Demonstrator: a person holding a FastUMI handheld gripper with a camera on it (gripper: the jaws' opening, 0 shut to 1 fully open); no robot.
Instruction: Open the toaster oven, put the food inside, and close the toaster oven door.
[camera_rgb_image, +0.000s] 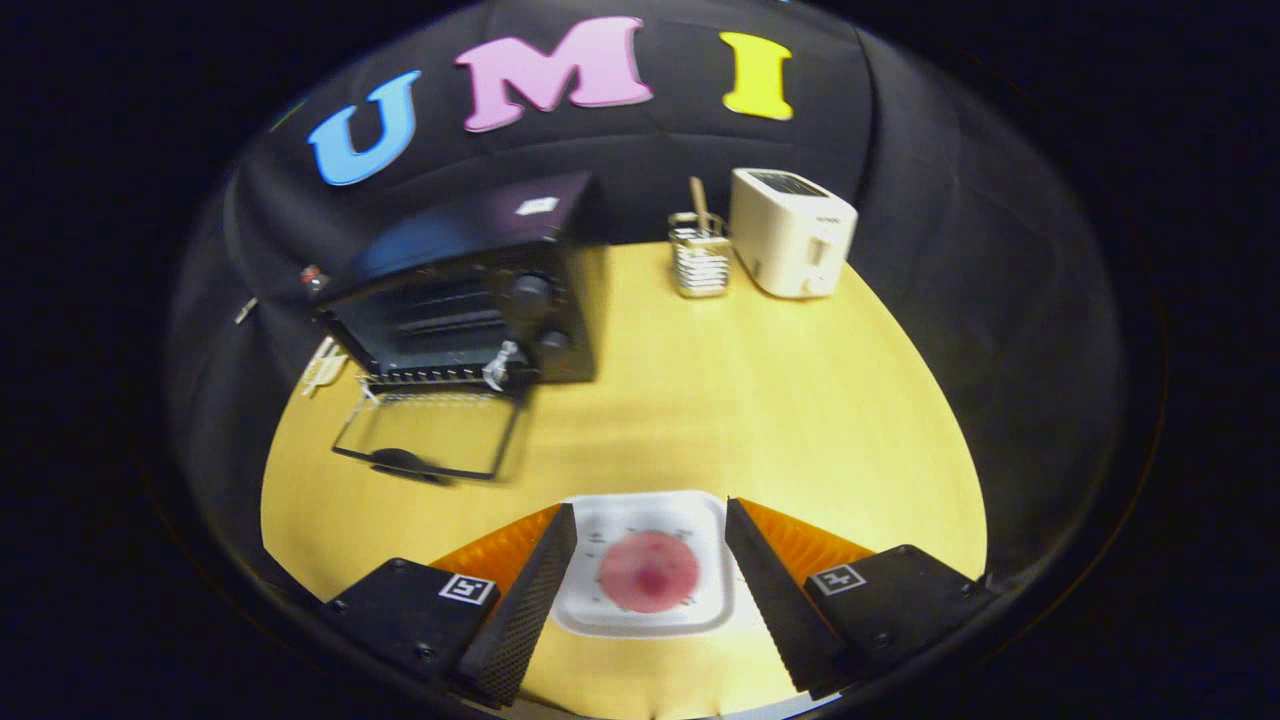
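Gripper view over a yellow wooden table (760, 400) in the booth: a black toaster oven (470, 290) stands at about eleven o'clock from the fingers, its glass door (425, 435) already dropped flat onto the tabletop and its wire rack visible inside. At one o'clock, well beyond the fingers, a white pop-up toaster (792, 232) sits beside a small metal utensil caddy (699, 258) holding a wooden handle. Nearest the camera, a white square plate (640, 520) lies between the fingers, carrying a round pink-red piece of food (650, 572), apparently a slice of meat. The gripper (650, 585) has its jaws spread wide, one finger on each side of the plate, neither clearly pressing on it. With the door open, the first step looks done and the pick-up of the food appears to be the step in hand. The next move likely calls for closing the fingers on the plate's edges, lifting it level, then swinging toward eleven o'clock to slide it over the lowered door onto the rack without clipping the door.
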